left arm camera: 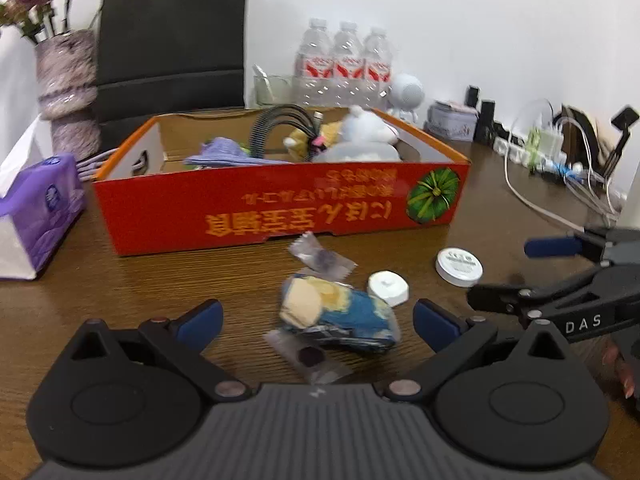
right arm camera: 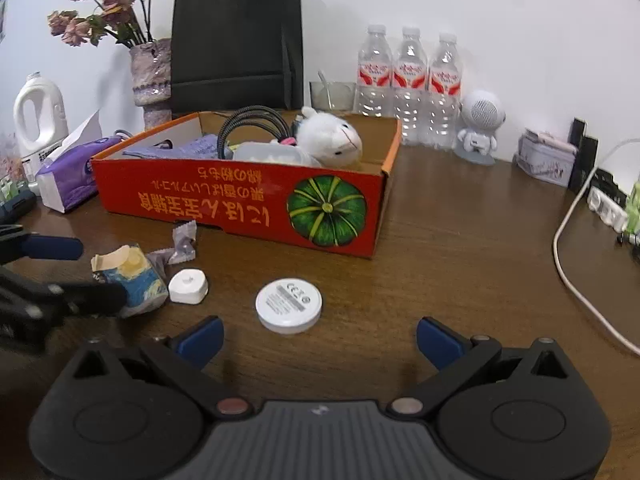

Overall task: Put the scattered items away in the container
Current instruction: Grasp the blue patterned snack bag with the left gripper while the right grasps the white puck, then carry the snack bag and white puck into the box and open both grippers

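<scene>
On the brown wooden table [right arm camera: 460, 248], a red cardboard box [right arm camera: 240, 200] with a green pumpkin picture is sitting open, already holding a white plush toy [right arm camera: 332, 140], a coiled black cable [right arm camera: 248, 120], a purple cloth [right arm camera: 192, 148] and a clear plastic tub [right arm camera: 272, 154].

In front of the box several loose things are lying on the wood. A crumpled blue and yellow packet [left arm camera: 340, 312] is resting between the spread fingers of the left gripper [left arm camera: 318, 326], which is standing wide open around it with nothing in its grasp. Two small clear wrappers are lying by the packet, one [left arm camera: 320, 258] just behind it toward the box and one [left arm camera: 312, 356] overlapping its near edge; the blur is leaving their dark contents unclear. A small white cap [left arm camera: 388, 288] is sitting just beside the packet, and a flat white round disc [left arm camera: 459, 267] is lying a little farther right.

The right gripper [right arm camera: 320, 340] is also standing wide open and empty, hovering low over the table with the round disc just ahead of its fingers.

Along the wall three water bottles [right arm camera: 408, 80] are standing together, with a vase of dried flowers [right arm camera: 150, 76], a black paper bag [right arm camera: 236, 40] and a purple tissue pack [right arm camera: 72, 176] near the box.
</scene>
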### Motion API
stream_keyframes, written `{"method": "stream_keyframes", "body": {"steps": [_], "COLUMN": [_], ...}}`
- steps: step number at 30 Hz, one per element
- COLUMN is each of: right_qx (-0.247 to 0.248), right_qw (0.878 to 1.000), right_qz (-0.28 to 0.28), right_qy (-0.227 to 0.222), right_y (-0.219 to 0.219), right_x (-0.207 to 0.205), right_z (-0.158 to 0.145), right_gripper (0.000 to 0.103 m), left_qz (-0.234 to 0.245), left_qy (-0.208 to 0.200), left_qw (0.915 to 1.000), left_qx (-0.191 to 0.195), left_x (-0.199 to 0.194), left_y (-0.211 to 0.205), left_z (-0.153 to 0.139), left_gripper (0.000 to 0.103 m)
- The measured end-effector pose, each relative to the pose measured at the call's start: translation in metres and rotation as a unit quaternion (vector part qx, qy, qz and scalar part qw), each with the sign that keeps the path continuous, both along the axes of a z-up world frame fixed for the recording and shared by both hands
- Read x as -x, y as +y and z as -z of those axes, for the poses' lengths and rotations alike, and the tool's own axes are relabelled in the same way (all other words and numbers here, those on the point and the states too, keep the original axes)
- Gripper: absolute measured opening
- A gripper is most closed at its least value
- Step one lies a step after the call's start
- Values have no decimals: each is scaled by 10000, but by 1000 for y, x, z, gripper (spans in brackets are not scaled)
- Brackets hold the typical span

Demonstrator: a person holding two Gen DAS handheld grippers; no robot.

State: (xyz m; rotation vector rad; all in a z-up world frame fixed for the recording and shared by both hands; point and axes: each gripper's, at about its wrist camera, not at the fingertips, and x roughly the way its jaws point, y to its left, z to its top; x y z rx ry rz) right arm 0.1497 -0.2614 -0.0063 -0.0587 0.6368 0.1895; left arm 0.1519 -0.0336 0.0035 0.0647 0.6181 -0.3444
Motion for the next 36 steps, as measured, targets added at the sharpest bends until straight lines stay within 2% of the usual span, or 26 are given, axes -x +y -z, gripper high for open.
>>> {"method": "stream_keyframes", "body": {"steps": [6, 8, 12, 14, 16, 17, 18, 20, 22, 27, 36], "right_qx": [-59, -58, 9, 11, -30, -36, -45, -46, -34, -23, -127], "right_qw": [10000, 9999, 9997, 9995, 9994, 9994, 9993, 9992, 9991, 9988, 9992], "right_qz": [-59, -108, -206, -260, -298, -320, -342, -388, -423, -479, -371], "right_qy": [-16, 37, 120, 177, 163, 147, 128, 94, 71, 27, -99], "right_y": [0, 0, 6, 8, 8, 9, 10, 11, 13, 13, 9], "right_x": [-6, -11, -23, -28, -29, -29, -27, -24, -22, -16, -9], "right_z": [0, 0, 2, 3, 3, 3, 2, 1, 0, 0, -2], "right_gripper": [100, 94, 92, 81, 76, 68, 63, 44, 39, 38, 38], "left_qz": [1, -22, -42, 6, 49, 69, 72, 59, 82, 43, -36], "left_qy": [7, 18, 91, 89, 139, 167, 175, 138, 86, -127, -278], "left_qw": [9999, 9999, 9999, 9999, 9998, 9998, 9998, 9999, 9999, 9998, 9985], "left_qx": [-121, -165, -117, -118, -128, -93, -64, -5, 70, 170, 468], "left_x": [-2, -6, -13, -13, -14, -14, -14, -13, -12, -5, 0], "left_y": [-10, -12, -12, -13, -13, -12, -11, -8, -5, 2, 14], "left_z": [4, 6, 7, 7, 8, 8, 8, 7, 6, 2, -4], "left_gripper": [103, 103, 102, 94, 78, 74, 66, 60, 54, 51, 51]}}
